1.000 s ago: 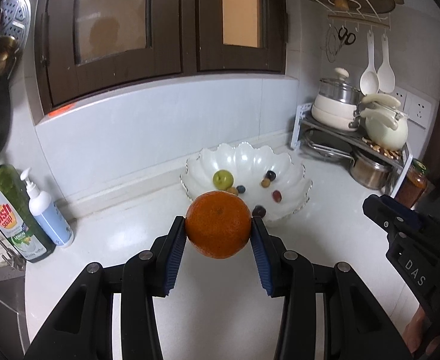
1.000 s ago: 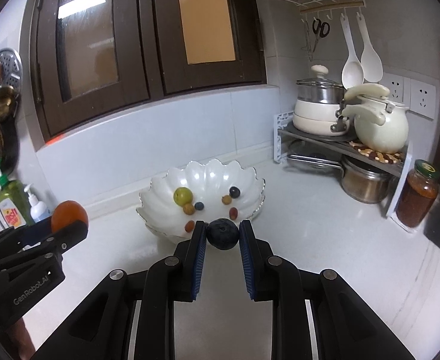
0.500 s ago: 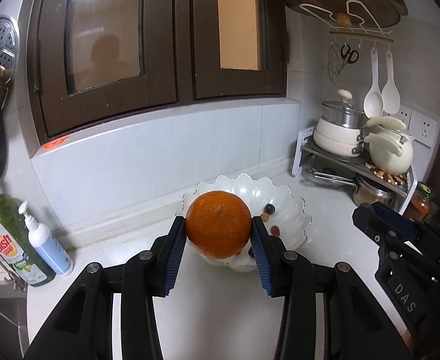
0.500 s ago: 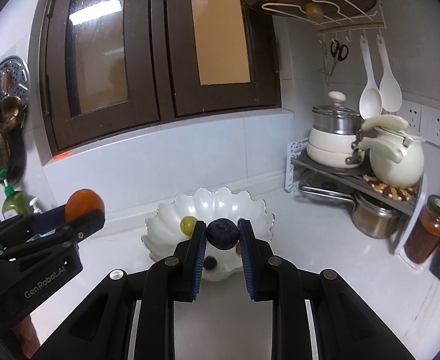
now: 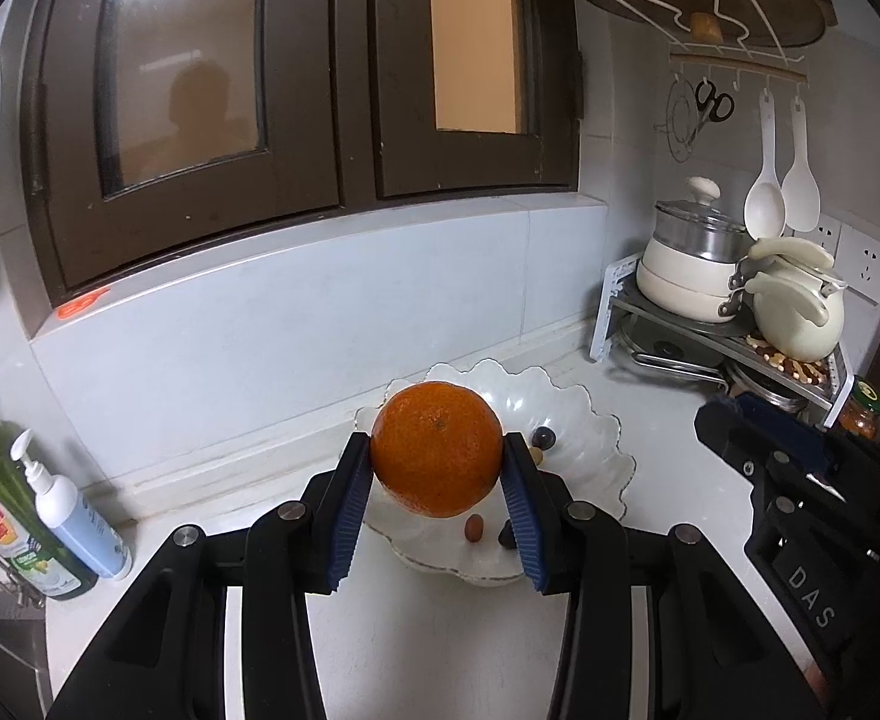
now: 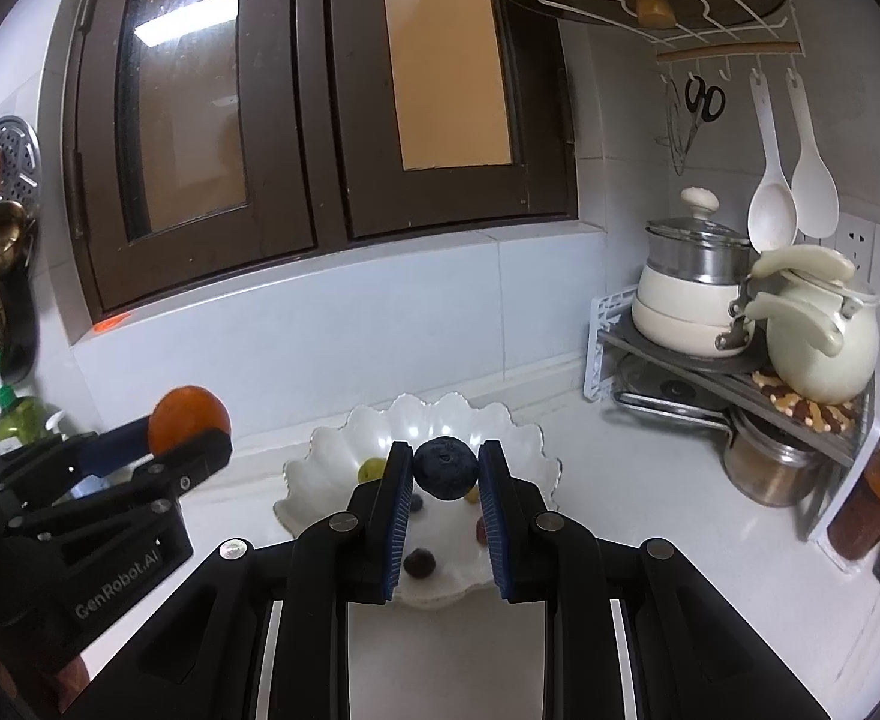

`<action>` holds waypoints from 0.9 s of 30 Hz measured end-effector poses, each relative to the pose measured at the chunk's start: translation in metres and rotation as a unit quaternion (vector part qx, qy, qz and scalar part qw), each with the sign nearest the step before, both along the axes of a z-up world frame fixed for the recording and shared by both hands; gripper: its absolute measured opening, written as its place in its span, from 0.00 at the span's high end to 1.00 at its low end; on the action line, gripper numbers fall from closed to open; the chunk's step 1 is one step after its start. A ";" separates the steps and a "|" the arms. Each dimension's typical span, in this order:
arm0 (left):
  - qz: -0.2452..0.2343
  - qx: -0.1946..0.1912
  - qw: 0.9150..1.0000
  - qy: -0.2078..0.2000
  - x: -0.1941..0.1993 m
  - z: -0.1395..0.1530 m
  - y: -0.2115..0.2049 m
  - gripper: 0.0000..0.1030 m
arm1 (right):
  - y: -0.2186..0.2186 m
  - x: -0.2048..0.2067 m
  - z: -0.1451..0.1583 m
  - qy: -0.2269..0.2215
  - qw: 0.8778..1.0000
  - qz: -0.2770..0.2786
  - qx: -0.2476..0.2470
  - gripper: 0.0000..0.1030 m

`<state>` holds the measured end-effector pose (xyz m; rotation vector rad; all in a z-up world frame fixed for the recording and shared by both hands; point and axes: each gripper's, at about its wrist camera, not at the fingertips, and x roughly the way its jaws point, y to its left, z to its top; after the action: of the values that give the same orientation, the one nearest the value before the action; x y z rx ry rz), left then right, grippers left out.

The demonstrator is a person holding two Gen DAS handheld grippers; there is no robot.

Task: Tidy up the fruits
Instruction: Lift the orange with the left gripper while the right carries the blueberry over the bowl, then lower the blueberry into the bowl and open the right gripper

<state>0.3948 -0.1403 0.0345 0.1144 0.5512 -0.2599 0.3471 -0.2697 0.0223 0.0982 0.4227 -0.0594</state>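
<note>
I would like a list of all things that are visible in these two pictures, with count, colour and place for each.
orange: one, orange, in left gripper
blueberry: one, dark blue, in right gripper
bowl: one, white scalloped, on counter, several small fruits inside
soap bottles: two, green and white-blue, far left
pots: several, cream and steel, corner rack
jar: one, reddish, right of rack
spoons: two, white, hanging
left gripper: black, blue pads
right gripper: black, blue pads

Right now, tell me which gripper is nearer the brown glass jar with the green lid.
Right. The right gripper, shut on a dark blueberry, has the jar close on its right side. The left gripper, holding the orange, sits farther away, beyond the right one.
</note>
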 end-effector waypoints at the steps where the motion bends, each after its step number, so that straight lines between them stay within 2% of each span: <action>1: 0.000 0.002 1.000 0.001 0.003 0.000 -0.001 0.58 | 0.000 0.002 0.000 -0.001 1.000 -0.001 -0.001 0.77; 14: 0.001 0.015 1.000 0.023 0.048 -0.012 -0.013 0.58 | 0.000 0.041 0.001 0.001 1.000 0.002 -0.011 0.77; 19: 0.004 0.021 0.999 0.040 0.067 -0.022 -0.017 0.58 | -0.001 0.064 -0.003 0.013 1.000 0.003 -0.013 0.77; 27: 0.007 0.034 0.997 0.066 0.092 -0.038 -0.023 0.58 | -0.009 0.102 -0.019 0.061 0.998 0.011 0.004 0.76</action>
<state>0.4870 -0.1628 -0.0037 0.1610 0.6926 -0.2369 0.4495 -0.2789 0.0031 0.0984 0.5468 -0.0428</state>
